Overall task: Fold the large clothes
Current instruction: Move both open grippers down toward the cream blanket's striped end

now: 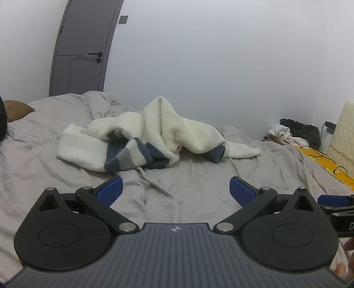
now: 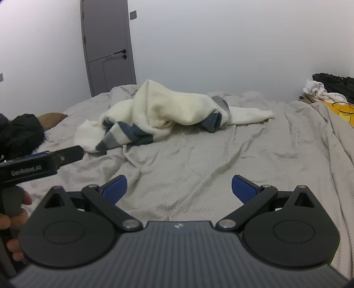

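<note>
Home bedroom: bed with rumpled grey cover [image 2: 199, 168], door [image 2: 108, 44], clothes pile [image 2: 327, 88].

Bed [image 2: 199, 168] covered by a wrinkled grey blanket, used as landmark. Grey door [image 2: 108, 46] with black handle [image 2: 120, 52] stands behind the bed's far left corner, in a plain white wall [image 2: 221, 44]; small dark switch plate [image 2: 133, 14] just right of the door top. Brown pillow [image 2: 52, 118] on the bed's left edge, black fuzzy item [image 2: 21, 133] near it. Right of the bed: black bag [image 1: 301, 131] with white crumpled cloth [image 1: 282, 131] beside it, yellow fabric [image 1: 325, 164] with thin cables across it, cream textured cushion [image 1: 344, 135] at the far right. Grey drawstring cord [image 1: 150, 185] lies on the blanket.
</note>
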`<state>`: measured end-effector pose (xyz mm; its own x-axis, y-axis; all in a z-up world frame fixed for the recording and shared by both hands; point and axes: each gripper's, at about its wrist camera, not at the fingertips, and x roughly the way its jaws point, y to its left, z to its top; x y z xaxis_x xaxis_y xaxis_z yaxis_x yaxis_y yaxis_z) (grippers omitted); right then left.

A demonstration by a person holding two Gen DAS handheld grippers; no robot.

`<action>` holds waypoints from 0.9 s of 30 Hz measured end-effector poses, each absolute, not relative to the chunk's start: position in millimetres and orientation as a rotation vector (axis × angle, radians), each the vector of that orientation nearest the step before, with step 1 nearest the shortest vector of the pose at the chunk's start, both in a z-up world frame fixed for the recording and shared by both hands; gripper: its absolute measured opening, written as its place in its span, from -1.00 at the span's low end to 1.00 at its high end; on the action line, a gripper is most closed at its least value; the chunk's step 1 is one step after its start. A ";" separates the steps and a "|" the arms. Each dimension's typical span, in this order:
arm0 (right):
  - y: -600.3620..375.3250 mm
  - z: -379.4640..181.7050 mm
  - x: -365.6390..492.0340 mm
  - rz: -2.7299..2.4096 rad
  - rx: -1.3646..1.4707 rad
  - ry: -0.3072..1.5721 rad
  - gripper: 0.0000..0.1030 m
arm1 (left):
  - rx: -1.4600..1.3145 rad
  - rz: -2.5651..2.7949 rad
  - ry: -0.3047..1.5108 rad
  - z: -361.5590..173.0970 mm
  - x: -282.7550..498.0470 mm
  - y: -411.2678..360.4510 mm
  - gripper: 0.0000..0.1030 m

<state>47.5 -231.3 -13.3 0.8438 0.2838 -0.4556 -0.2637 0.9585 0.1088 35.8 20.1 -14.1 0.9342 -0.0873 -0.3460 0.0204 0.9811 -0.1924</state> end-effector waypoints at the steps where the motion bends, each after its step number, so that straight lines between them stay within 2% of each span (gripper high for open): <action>1: -230.6 -13.2 50.8 0.291 0.048 0.488 1.00 | -0.190 -0.052 0.364 -14.0 41.4 20.9 1.00; 16: -222.8 -11.0 115.4 0.280 0.160 0.523 0.99 | -0.241 -0.039 0.416 -21.6 122.6 47.7 1.00; 27: -225.0 -44.2 215.2 0.297 0.446 0.619 0.99 | -0.286 0.022 0.478 -51.7 216.1 81.6 0.99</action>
